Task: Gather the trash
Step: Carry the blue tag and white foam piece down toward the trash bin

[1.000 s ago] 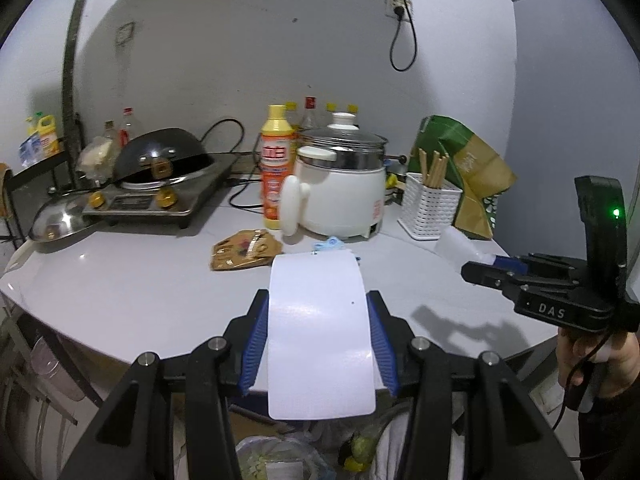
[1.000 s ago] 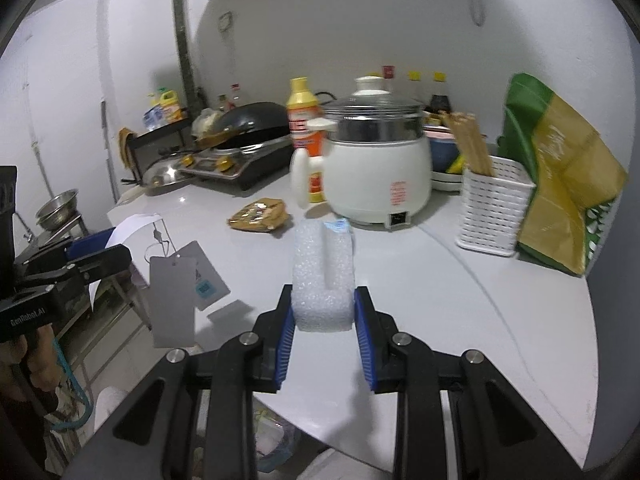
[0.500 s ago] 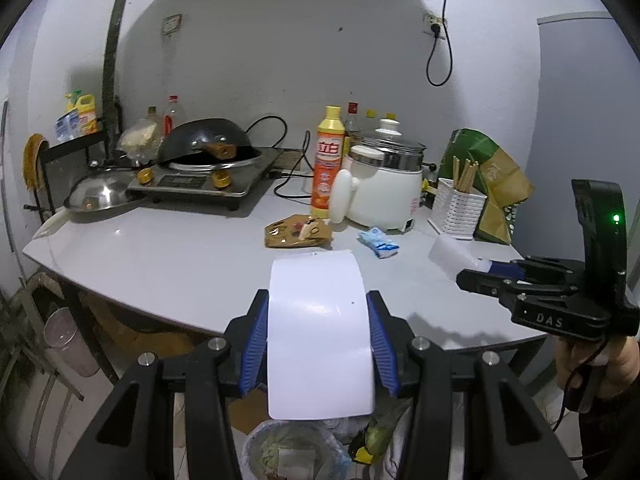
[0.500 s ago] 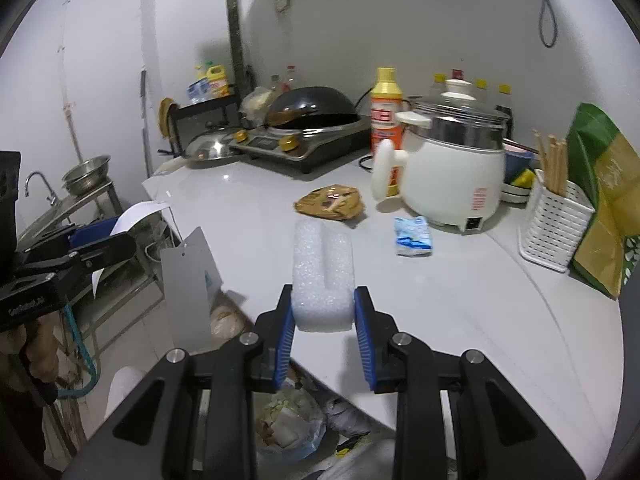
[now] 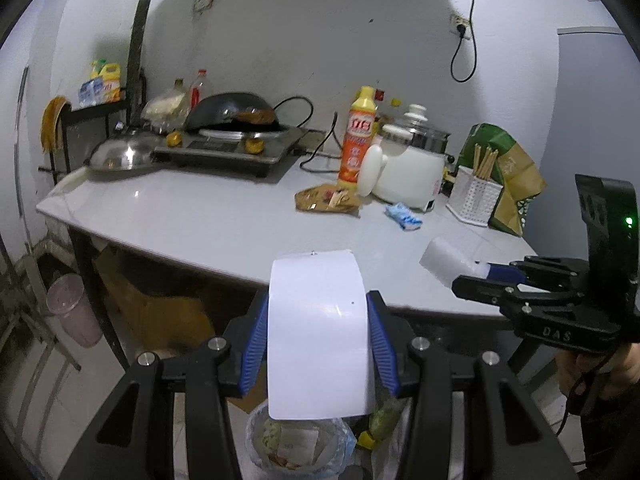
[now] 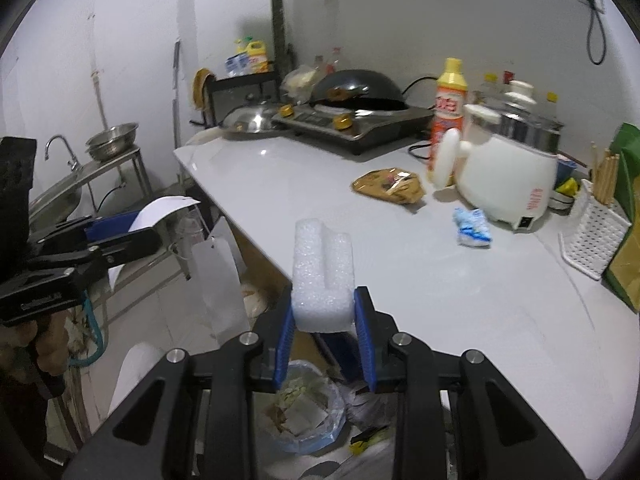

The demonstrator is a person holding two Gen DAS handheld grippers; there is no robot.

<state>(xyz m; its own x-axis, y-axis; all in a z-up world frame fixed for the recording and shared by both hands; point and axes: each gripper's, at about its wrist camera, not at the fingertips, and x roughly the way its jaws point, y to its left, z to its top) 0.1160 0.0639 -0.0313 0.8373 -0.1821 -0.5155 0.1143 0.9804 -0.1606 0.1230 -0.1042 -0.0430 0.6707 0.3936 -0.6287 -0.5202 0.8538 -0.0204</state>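
My left gripper (image 5: 318, 328) is shut on a white paper tag (image 5: 318, 336), held off the table's front edge above a trash bin (image 5: 296, 440) lined with a blue bag. It also shows in the right wrist view (image 6: 132, 232) at the left. My right gripper (image 6: 324, 320) is shut on a white foam block (image 6: 322, 276), above the same bin (image 6: 304, 412). In the left wrist view it (image 5: 476, 276) sits at the right with the foam (image 5: 442, 260). A brown wrapper (image 5: 326, 200) and a blue-white packet (image 5: 404, 216) lie on the white table (image 5: 200, 216).
On the table stand an orange bottle (image 5: 358, 140), a white rice cooker (image 5: 412, 168), a white chopstick basket (image 5: 474, 196), a green-brown bag (image 5: 508, 176), and a stove with a wok (image 5: 236, 116). A sink (image 6: 68, 188) stands at the left. A cardboard box (image 5: 160, 312) sits under the table.
Both grippers have drawn back from over the table toward its front edge, still holding the tag and the foam. The trash bin on the floor has come into view beneath them.
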